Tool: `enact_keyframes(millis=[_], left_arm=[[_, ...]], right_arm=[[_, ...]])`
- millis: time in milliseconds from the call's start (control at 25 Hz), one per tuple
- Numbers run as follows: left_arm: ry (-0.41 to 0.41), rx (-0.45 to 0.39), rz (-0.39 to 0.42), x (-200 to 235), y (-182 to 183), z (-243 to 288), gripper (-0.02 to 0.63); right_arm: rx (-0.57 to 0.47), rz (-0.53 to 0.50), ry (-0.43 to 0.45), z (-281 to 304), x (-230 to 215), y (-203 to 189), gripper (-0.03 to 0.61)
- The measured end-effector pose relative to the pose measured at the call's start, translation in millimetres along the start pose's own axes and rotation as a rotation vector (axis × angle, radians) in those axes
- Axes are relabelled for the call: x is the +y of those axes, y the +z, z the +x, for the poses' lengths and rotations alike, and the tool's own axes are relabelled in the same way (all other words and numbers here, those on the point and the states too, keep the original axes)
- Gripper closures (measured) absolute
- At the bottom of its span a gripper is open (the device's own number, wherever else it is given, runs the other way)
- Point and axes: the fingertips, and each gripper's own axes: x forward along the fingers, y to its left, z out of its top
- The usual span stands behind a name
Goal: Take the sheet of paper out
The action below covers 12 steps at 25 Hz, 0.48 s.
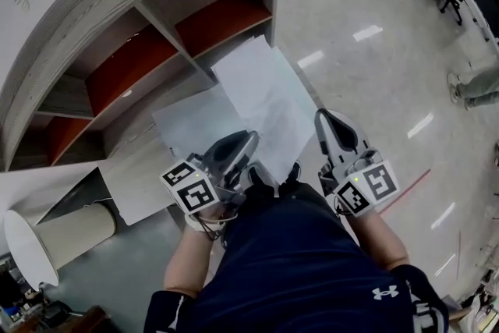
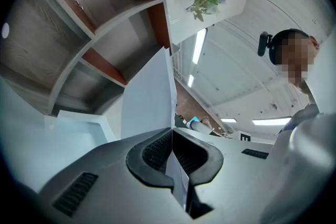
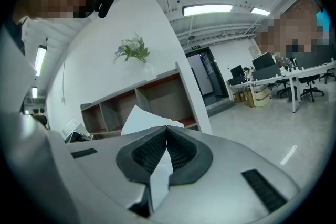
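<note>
1. The sheet of paper (image 1: 265, 97) is being held in the air in front of the shelf (image 1: 164, 29), above the floor (image 1: 366, 90), between the person and the open compartments.
2. The left gripper (image 2: 172, 132) is being pressed shut on the sheet of paper. In the left gripper view a thin white edge is being pinched between its jaws, and the sheet is rising beyond them towards the shelf.
3. The right gripper (image 3: 167, 129) is likewise being clamped on paper. In the right gripper view a white edge is being squeezed between its closed jaws, and a corner is standing up past them in front of the shelf.
4. In the head view a grey sheet (image 1: 195, 125) is being shown beside the white one, under the left gripper. It cannot be told whether this is a second sheet or a shaded fold of the same one.
5. The taking out is being judged as nearly done, since no part of the paper is being seen inside a compartment. The far corner, however, is being overlapped with the front of the lowest compartment in the head view, so full clearance cannot be confirmed.
6. What is left is probably little: the paper is to be drawn fully clear of the shelf and then put somewhere. No place for setting it down is being shown.
</note>
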Motion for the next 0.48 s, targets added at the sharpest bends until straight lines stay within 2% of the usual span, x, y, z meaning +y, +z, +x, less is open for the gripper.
enact_keyframes(millis=[480], left_arm=[[-0.007, 0.001, 0.07, 6.8, 3.3, -3.8, 0.598]], right_arm=[[-0.009, -0.022, 0.011, -3.7, 6.3, 4.8, 0.566]])
